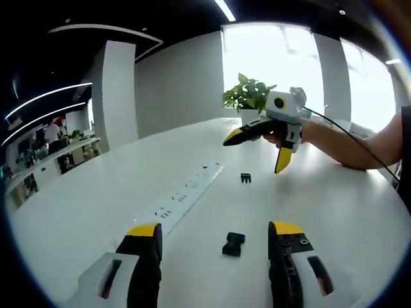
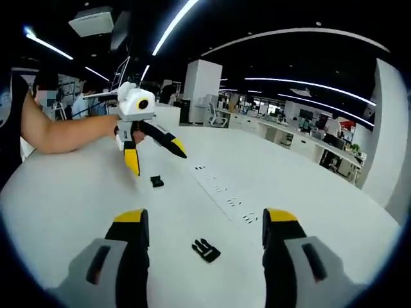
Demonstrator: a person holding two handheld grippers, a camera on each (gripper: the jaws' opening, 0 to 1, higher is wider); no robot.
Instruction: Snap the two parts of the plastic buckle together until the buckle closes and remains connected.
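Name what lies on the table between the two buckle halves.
Nothing: bare white table separates the socket half from the pronged half in the left gripper view; the power strip runs alongside.

Both buckle parts are too small to show their catches: the socket piece point(image 1: 234, 244) near the table's point(image 1: 96, 199) near edge, and the pronged piece point(image 1: 246, 178), perhaps three-pronged, further toward the middle. The bottom edge cuts off the left gripper point(image 1: 216, 232) body. The person's forearm point(image 1: 359, 144) runs off the right edge.
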